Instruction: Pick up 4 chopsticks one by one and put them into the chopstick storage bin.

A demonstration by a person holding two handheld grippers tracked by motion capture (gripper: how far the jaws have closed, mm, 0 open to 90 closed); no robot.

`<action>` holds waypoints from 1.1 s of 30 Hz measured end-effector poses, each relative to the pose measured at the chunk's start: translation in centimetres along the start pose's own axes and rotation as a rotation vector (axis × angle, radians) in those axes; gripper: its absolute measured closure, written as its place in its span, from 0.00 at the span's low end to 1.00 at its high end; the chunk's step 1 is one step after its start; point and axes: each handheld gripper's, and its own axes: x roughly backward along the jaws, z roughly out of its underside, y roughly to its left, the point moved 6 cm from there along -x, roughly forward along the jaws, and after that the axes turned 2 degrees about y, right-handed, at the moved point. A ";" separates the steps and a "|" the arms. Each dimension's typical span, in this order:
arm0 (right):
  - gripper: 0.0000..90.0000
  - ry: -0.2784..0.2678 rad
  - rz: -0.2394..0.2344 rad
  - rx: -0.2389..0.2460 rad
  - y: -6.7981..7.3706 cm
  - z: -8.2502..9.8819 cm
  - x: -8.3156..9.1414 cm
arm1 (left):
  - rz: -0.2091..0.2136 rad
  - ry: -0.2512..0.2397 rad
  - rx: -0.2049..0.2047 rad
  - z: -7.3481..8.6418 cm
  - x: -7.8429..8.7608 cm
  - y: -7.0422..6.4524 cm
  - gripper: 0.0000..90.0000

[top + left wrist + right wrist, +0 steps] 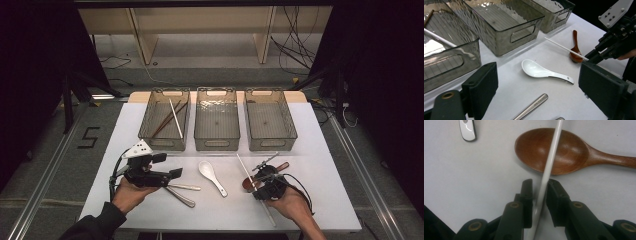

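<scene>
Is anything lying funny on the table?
Yes: the white chopstick lies slanted across the bowl of the brown wooden spoon, with the right tongs around its lower part.

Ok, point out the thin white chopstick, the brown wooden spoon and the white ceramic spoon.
thin white chopstick [551,155], right gripper view, shaft above the jaws.
brown wooden spoon [571,152], right gripper view, bowl.
white ceramic spoon [534,68], left gripper view, bowl.

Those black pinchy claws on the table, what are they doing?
A person is sorting tableware. The right gripper has closed around a thin white chopstick lying across a brown wooden spoon. The left gripper waits open above two metal handles. A white ceramic spoon lies between them. Other chopsticks sit in the left clear plastic bin.
</scene>
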 end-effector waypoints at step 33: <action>0.95 -0.244 -0.032 0.092 3.1 -3.0 3.4 | 0.110 0.035 0.138 -0.9 -2.0 -1.5 0.18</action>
